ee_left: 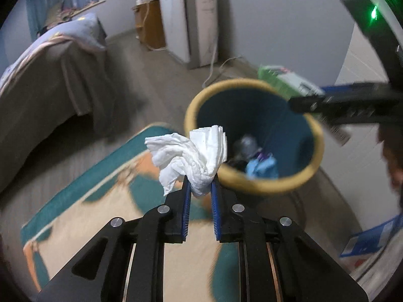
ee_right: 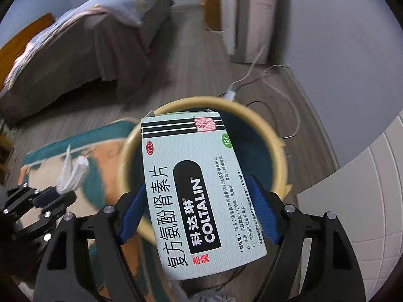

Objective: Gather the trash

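Observation:
My left gripper (ee_left: pixel 200 183) is shut on a crumpled white tissue (ee_left: pixel 191 156), which hangs just outside the near-left rim of a yellow-rimmed bin (ee_left: pixel 264 186) with a dark teal inside. Some blue and dark trash (ee_left: pixel 259 166) lies at the bin's bottom. My right gripper (ee_right: pixel 197 185) is shut on a flat pale-green medicine box (ee_right: pixel 196 176) printed "COLTALIN", held over the bin's mouth (ee_right: pixel 277 156). The right wrist view also shows the left gripper (ee_right: pixel 54 191) with its tissue (ee_right: pixel 73 173) to the left of the bin. The left wrist view catches the box (ee_left: pixel 284 80) beyond the bin's far rim.
The bin stands on a wood floor at the edge of a teal, orange and cream rug (ee_left: pixel 100 201). A bed (ee_left: pixel 50 58) fills the left. A white appliance (ee_left: pixel 189 20) and a wooden cabinet (ee_left: pixel 148 22) stand at the back wall. A cable (ee_right: pixel 277 83) trails behind the bin.

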Demonstrator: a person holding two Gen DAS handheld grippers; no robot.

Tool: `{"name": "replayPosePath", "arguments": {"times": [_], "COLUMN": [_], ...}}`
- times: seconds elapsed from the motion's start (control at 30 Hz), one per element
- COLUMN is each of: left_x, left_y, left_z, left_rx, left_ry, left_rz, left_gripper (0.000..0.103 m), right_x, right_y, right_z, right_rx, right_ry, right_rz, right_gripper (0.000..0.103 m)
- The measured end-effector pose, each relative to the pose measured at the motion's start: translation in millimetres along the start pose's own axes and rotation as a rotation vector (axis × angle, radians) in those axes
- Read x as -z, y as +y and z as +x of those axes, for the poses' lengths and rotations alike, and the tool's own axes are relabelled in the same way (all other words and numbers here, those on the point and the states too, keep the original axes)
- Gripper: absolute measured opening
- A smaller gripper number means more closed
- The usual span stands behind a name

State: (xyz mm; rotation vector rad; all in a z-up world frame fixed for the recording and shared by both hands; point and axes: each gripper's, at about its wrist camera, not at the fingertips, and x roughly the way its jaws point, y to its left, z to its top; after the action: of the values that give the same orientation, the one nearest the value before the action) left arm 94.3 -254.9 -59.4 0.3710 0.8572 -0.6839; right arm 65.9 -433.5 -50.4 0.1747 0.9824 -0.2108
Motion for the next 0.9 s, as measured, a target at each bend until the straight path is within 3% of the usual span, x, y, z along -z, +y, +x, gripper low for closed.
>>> {"name": "replayPosePath", "arguments": {"times": [0.23,0.27,0.3,0.37,0.4,0.53,0.67,0.9], "left_x": [-30,-32,-33,-33,-31,-20,-17,-17], "left_y": [-30,-32,-34,-33,-29,-17,-12,-16], "left_z": [41,46,47,48,47,32,-6,-50], "left_rx": [0.023,0.030,0.039,0.044,0.041,0.027,-0.007,-0.037], "left_ry": [0.030,0.027,0.026,0.014,0.010,0.027,-0.032,-0.056], "left_rz": [0.057,0.064,0.062,0.048,0.044,0.011,-0.027,-0.075], "left_gripper": [0.017,0.024,0.037,0.058,0.063,0.067,0.094,0.098], "right_x": [-4,-6,-7,-8,-8,-7,3,21], "right_y": [-24,-23,-21,-20,-20,-26,-32,-33], "right_z": [22,22,22,22,22,19,0,-35], "right_rx": [0.008,0.000,-0.005,-0.025,-0.025,0.001,0.012,0.079], "right_ry": [0.008,0.003,-0.001,-0.004,-0.010,-0.008,-0.012,-0.016], "right_rz": [0.064,0.065,0.066,0.061,0.054,0.046,0.086,0.130], "right_gripper": [0.076,0.077,0.079,0.089,0.091,0.091,0.097,0.097]}}
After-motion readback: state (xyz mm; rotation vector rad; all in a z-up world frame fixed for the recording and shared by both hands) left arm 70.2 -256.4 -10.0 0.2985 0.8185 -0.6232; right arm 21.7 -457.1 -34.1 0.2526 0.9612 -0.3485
